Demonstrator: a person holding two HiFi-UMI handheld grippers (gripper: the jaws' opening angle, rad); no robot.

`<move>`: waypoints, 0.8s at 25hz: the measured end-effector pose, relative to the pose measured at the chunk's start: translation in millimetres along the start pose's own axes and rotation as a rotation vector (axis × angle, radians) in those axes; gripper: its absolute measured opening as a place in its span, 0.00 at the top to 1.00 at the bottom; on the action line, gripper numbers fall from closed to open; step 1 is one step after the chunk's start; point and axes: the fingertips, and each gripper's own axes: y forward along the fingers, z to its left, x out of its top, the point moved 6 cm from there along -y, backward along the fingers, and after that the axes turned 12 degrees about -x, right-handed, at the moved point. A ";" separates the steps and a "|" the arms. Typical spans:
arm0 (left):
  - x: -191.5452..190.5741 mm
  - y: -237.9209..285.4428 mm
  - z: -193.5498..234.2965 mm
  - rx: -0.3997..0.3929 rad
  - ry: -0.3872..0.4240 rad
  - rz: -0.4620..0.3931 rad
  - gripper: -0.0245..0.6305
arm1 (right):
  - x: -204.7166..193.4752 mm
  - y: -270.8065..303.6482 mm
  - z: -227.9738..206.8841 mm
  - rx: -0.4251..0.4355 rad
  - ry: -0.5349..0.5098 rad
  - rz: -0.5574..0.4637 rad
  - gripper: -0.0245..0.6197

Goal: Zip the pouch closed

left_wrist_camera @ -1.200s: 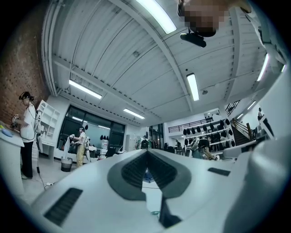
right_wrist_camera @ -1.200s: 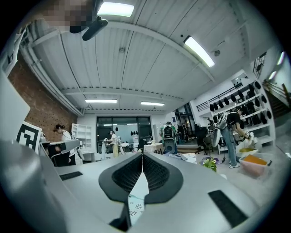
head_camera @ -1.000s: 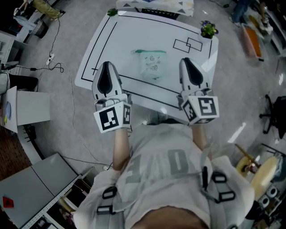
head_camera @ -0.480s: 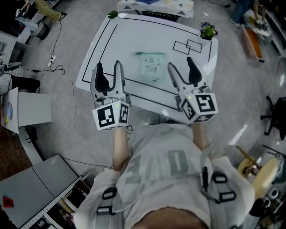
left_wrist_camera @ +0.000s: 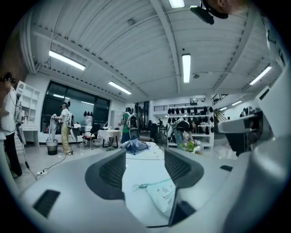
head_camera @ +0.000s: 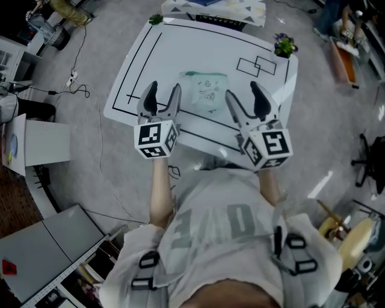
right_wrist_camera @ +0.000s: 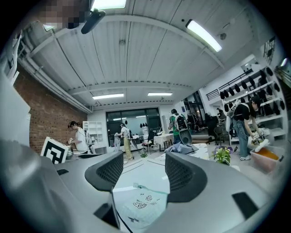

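A pale green translucent pouch [head_camera: 207, 90] with small printed doodles lies flat on the white table [head_camera: 180, 48]; a green zip runs along its far edge. My left gripper [head_camera: 163, 90] hovers just left of the pouch near the table's front edge. Its jaws are opening with nothing between them. My right gripper [head_camera: 243, 93] stands open to the pouch's right, also with nothing in it. The left gripper view has the pouch [left_wrist_camera: 161, 195] low and right of the left gripper [left_wrist_camera: 145, 157]. The right gripper view shows the pouch [right_wrist_camera: 141, 205] just below the right gripper [right_wrist_camera: 140, 164].
Black lines are marked on the table. A small potted plant [head_camera: 284, 44] stands at its far right corner, a green sprig [head_camera: 156, 19] at the far left corner, and folded cloth [head_camera: 210, 7] at the far edge. People, desks and cables surround the table.
Both grippers went from shut to wide open. The left gripper moved forward and right, closer to the pouch. The right gripper barely moved.
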 end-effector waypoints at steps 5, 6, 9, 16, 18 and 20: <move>-33.2 40.1 19.1 -0.035 0.038 0.161 0.59 | -5.1 5.6 4.1 0.022 -0.024 0.023 0.55; -39.6 48.0 23.2 -0.040 0.035 0.184 0.59 | -5.8 6.3 4.4 0.023 -0.025 0.026 0.55; -59.8 73.9 35.5 -0.059 0.042 0.271 0.58 | -7.1 8.4 5.1 0.035 -0.032 0.034 0.55; -99.6 125.8 68.2 -0.106 0.072 0.500 0.59 | -8.5 16.4 0.7 0.041 -0.029 0.055 0.55; -108.1 135.7 75.2 -0.119 0.088 0.556 0.59 | -9.2 18.3 -2.2 0.036 -0.027 0.063 0.55; -116.7 143.4 80.2 -0.137 0.091 0.600 0.59 | -9.9 20.7 -4.6 0.034 -0.028 0.070 0.55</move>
